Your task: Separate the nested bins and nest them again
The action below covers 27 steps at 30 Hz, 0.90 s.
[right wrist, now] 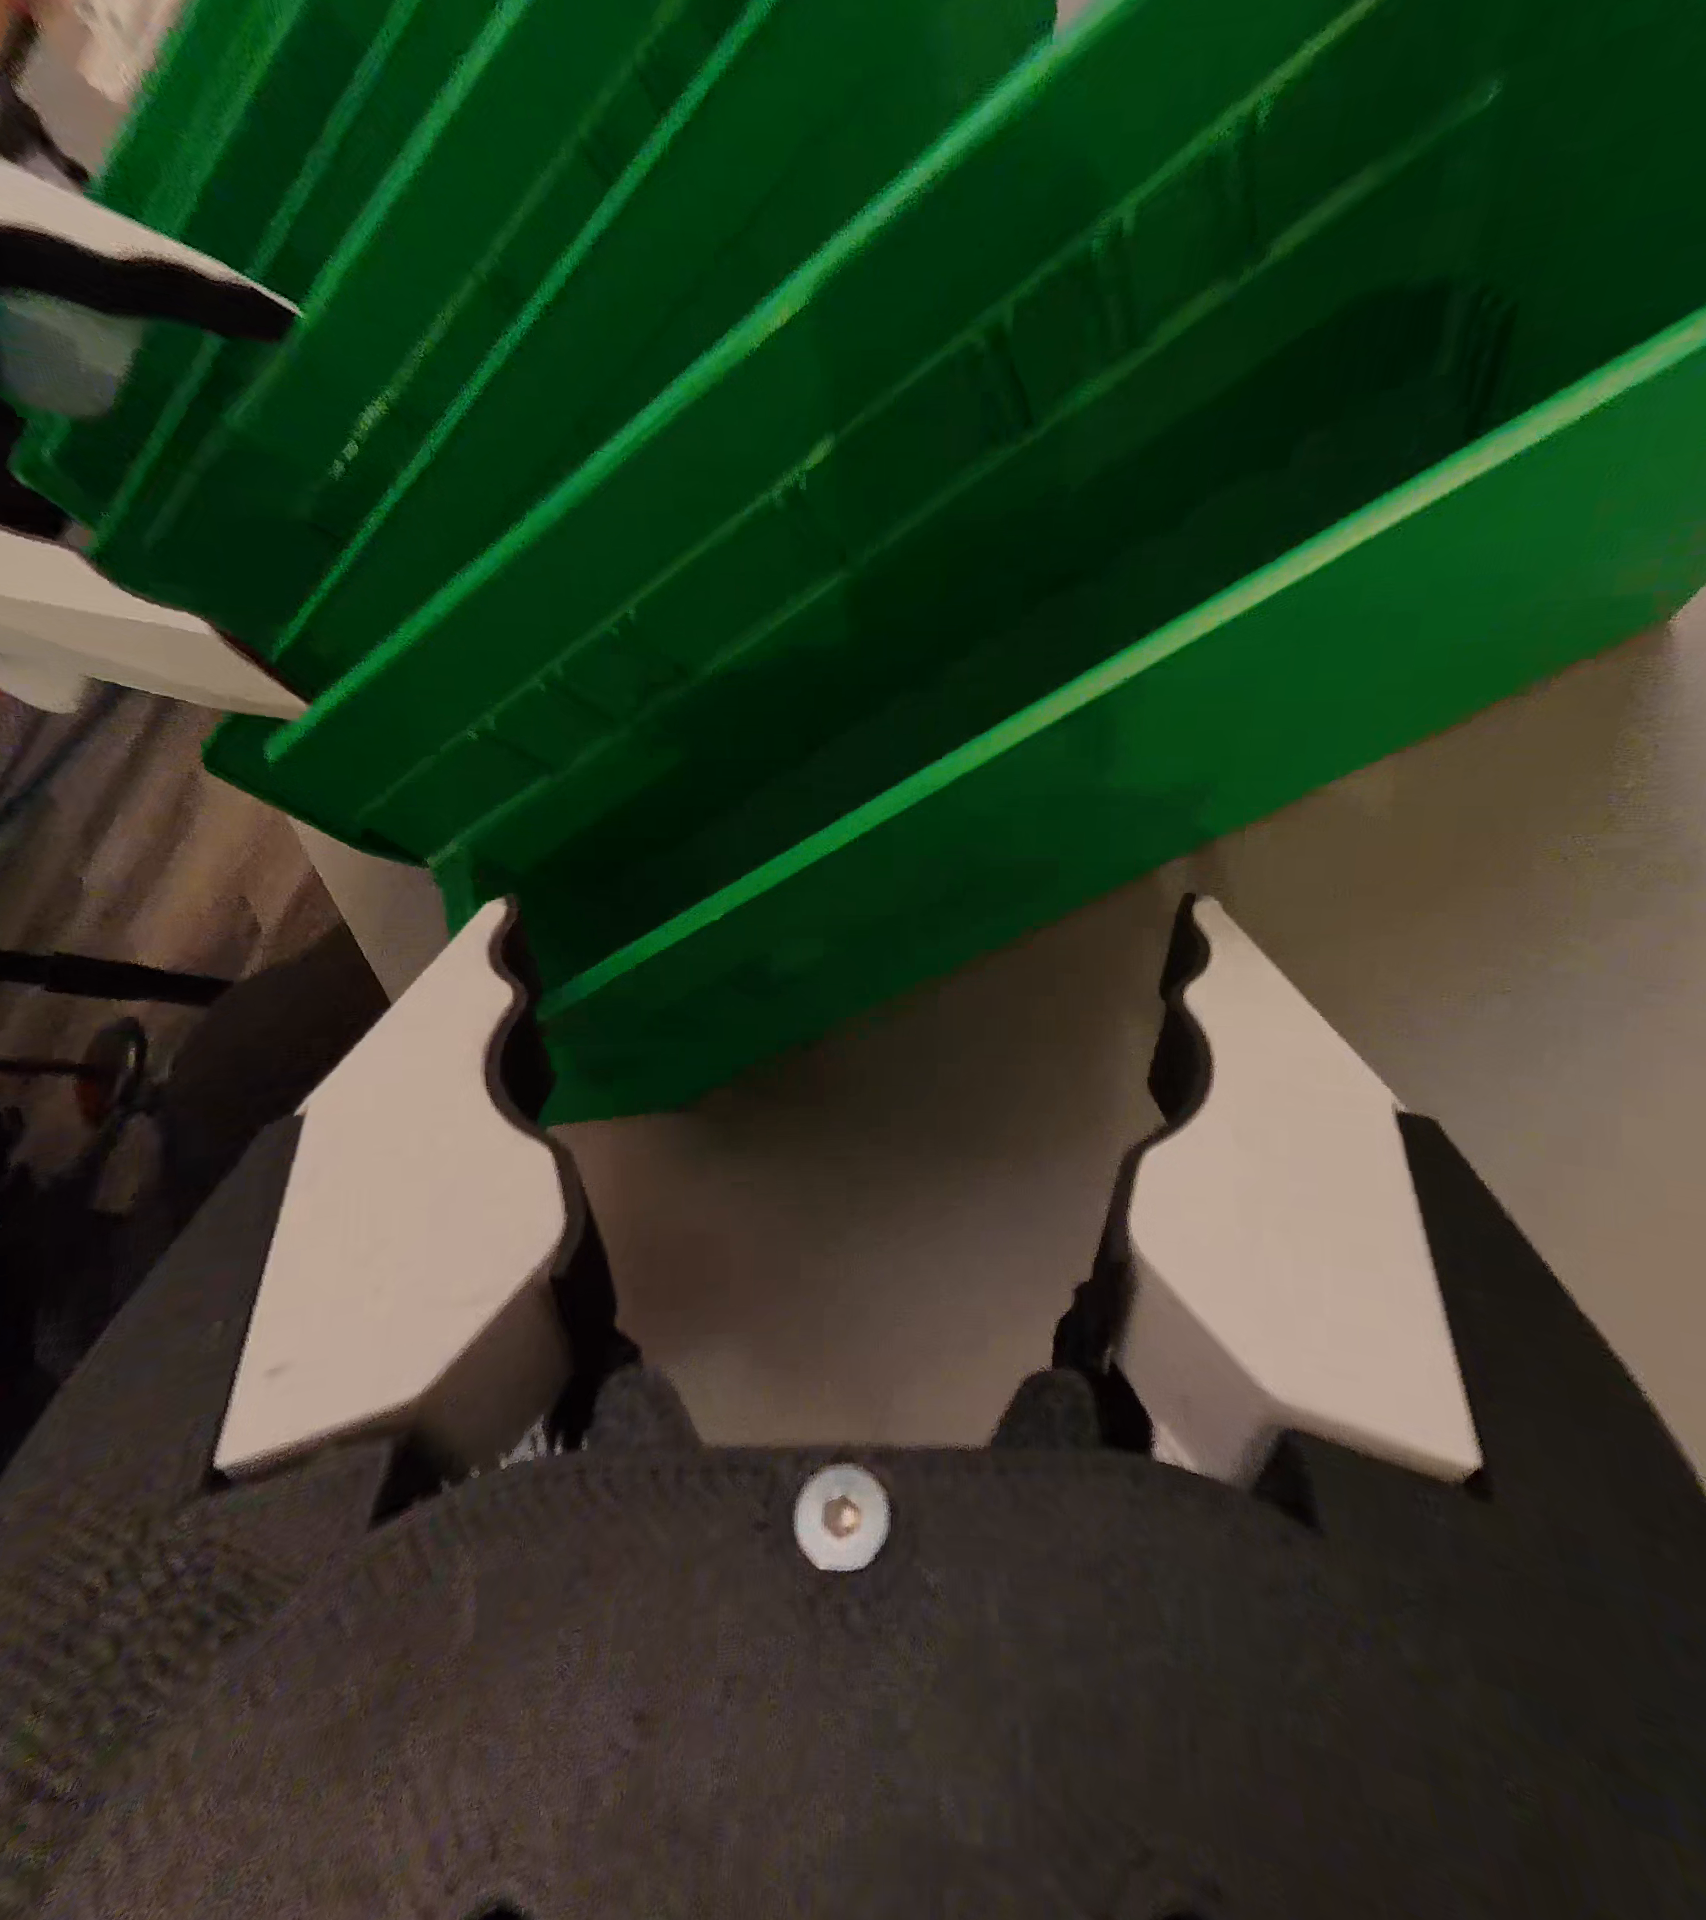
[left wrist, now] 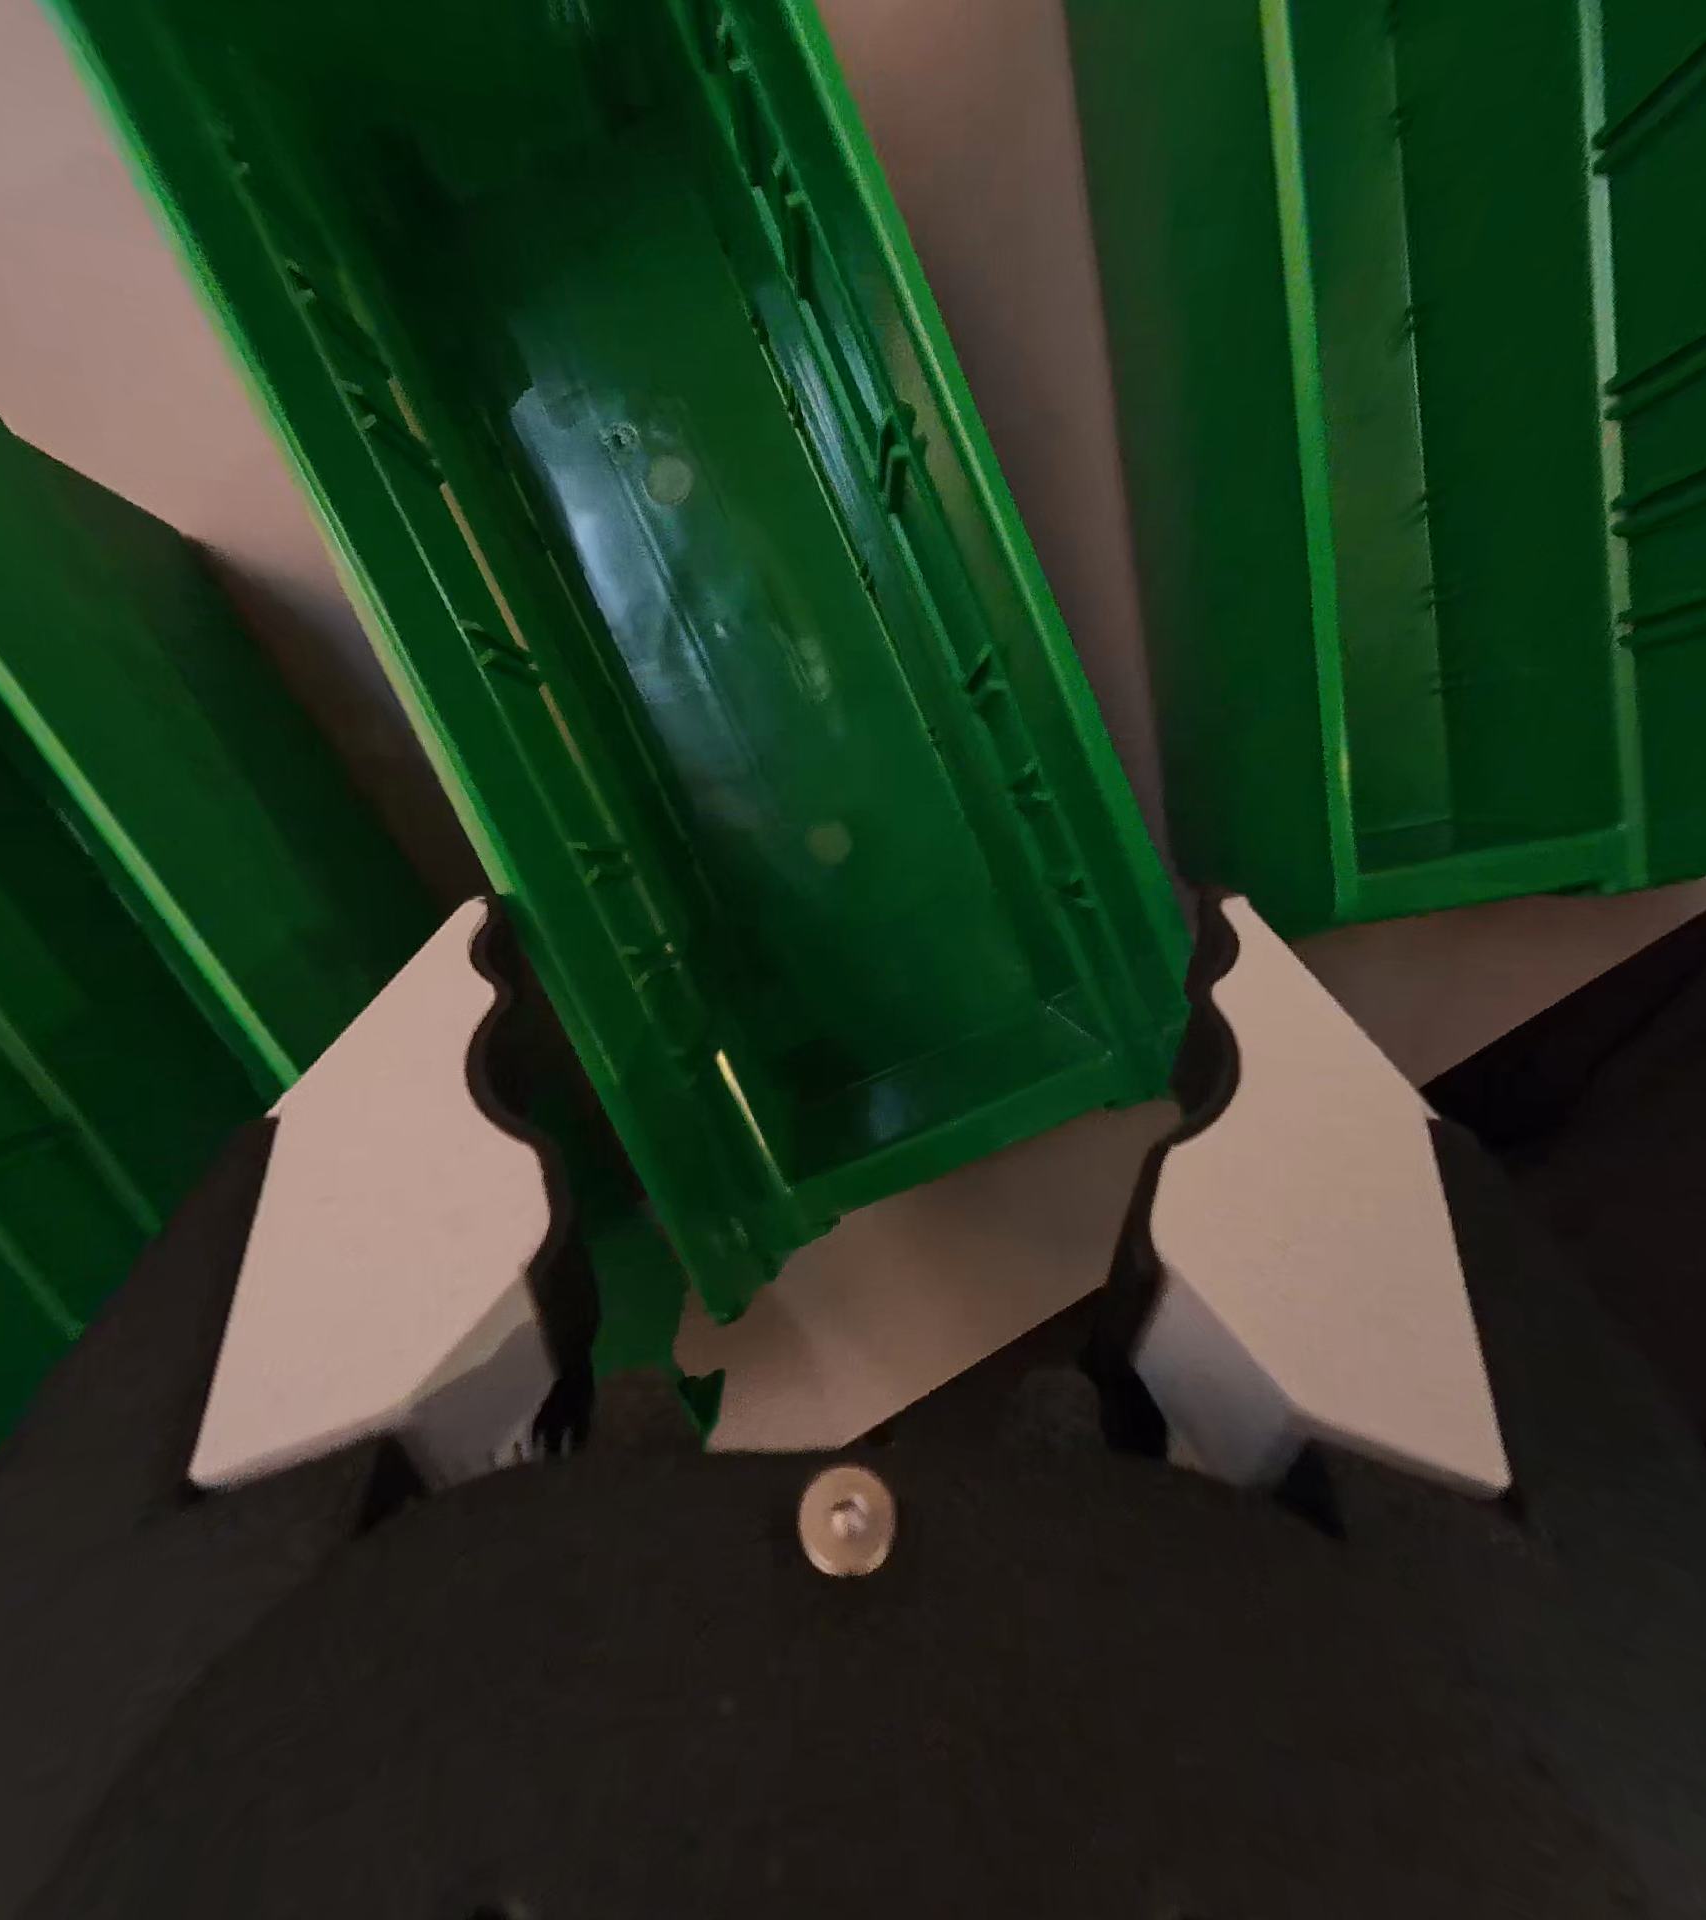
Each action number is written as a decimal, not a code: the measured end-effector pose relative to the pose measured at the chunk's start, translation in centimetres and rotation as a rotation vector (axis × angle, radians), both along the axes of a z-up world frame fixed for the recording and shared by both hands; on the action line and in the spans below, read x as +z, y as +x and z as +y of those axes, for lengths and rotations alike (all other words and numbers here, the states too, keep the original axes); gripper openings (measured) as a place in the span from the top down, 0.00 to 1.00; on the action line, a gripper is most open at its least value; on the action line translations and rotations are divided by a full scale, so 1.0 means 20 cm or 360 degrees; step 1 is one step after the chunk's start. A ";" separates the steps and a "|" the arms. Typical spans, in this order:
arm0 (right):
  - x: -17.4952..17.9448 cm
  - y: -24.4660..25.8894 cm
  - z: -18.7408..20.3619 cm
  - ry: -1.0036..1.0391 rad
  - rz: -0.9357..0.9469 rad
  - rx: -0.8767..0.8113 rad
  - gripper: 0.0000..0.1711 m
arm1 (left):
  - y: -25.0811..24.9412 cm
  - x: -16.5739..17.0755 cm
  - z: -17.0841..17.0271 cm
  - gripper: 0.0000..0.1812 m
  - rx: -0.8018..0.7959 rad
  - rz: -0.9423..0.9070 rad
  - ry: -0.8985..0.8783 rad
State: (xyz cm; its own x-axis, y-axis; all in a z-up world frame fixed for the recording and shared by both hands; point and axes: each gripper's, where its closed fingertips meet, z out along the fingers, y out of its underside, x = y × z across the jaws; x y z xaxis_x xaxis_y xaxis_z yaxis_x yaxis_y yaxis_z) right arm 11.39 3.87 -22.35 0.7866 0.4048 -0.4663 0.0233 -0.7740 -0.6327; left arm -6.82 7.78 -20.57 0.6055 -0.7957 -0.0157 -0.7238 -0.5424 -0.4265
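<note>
As viewed from the left wrist camera, found three long green bins lying open-side up and apart on a beige table (left wrist: 49,208), none nested.

Left of the middle bin (left wrist: 724,623): noted the left bin (left wrist: 49,779), well clear, untouched, angled away.

At the middle bin: found the left gripper (left wrist: 854,914) released, jaws spread wide and straddling the near short end. Right finger against the bin's near corner; left finger just beside the opposite wall. No clamping pressure evident. Cannot tell whether the near end rests flat or is raised slightly.

Right of the middle bin: noted the right bin (left wrist: 1451,520), separated by a strip of bare table. Confirmed from the right wrist camera: right gripper (right wrist: 846,904) also released, holding nothing, its left finger just beside that bin's near corner, the rest of the gap over bare table.

Handling assessment, judged from appearance only: thin moulded plastic, likely light for its length; ribbed side walls and rolled rim, so probably stiff enough to lift from one end with some droop. Glossy surface, hence liable to slip in a shallow pinch. Tapered walls, apt to wedge when re-nested.

Recommended hold: across the narrow width at the short end, fingers outside both long walls below the rim, or pinching the end wall itself. Advised level entry when nesting.
</note>
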 end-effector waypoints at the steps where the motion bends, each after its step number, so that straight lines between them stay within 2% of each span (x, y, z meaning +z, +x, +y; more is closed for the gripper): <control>1: -0.03 -0.01 -0.01 -0.0039 -0.0021 0.0016 0.31 | 0.00 -0.01 -0.01 0.30 -0.0012 0.0011 0.0010; 3: -0.05 -0.03 0.00 -0.0076 -0.0040 0.0035 0.34 | 0.00 -0.01 -0.02 0.29 -0.0016 0.0002 0.0026; 8: -0.03 -0.04 -0.02 -0.0151 -0.0109 0.0163 0.51 | -0.01 -0.01 -0.04 0.29 -0.0015 -0.0035 0.0023; 13: -0.05 0.03 -0.07 -0.0254 -0.0230 0.0234 0.53 | -0.01 -0.02 -0.06 0.28 -0.0005 -0.0067 0.0048; 16: -0.05 0.06 -0.10 -0.0258 -0.0324 0.0289 0.59 | -0.01 -0.02 -0.09 0.27 -0.0004 -0.0075 0.0062; 19: -0.05 0.05 -0.10 -0.0254 -0.0327 0.0335 0.61 | -0.02 -0.02 -0.12 0.28 0.0004 -0.0083 0.0052; 23: -0.03 0.01 -0.10 -0.0271 -0.0307 0.0391 0.71 | -0.03 -0.02 -0.15 0.28 0.0033 -0.0112 0.0050; 27: -0.01 -0.01 -0.09 -0.0312 -0.0324 0.0408 0.75 | -0.04 -0.02 -0.18 0.28 0.0048 -0.0130 0.0053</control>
State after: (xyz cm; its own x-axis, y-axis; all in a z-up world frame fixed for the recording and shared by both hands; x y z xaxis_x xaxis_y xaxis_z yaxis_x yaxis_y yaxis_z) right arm 11.18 2.10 -22.60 0.7558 0.5194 -0.3988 0.3421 -0.8325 -0.4359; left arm -7.54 4.28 -21.06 0.6296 -0.7768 0.0085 -0.6695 -0.5481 -0.5014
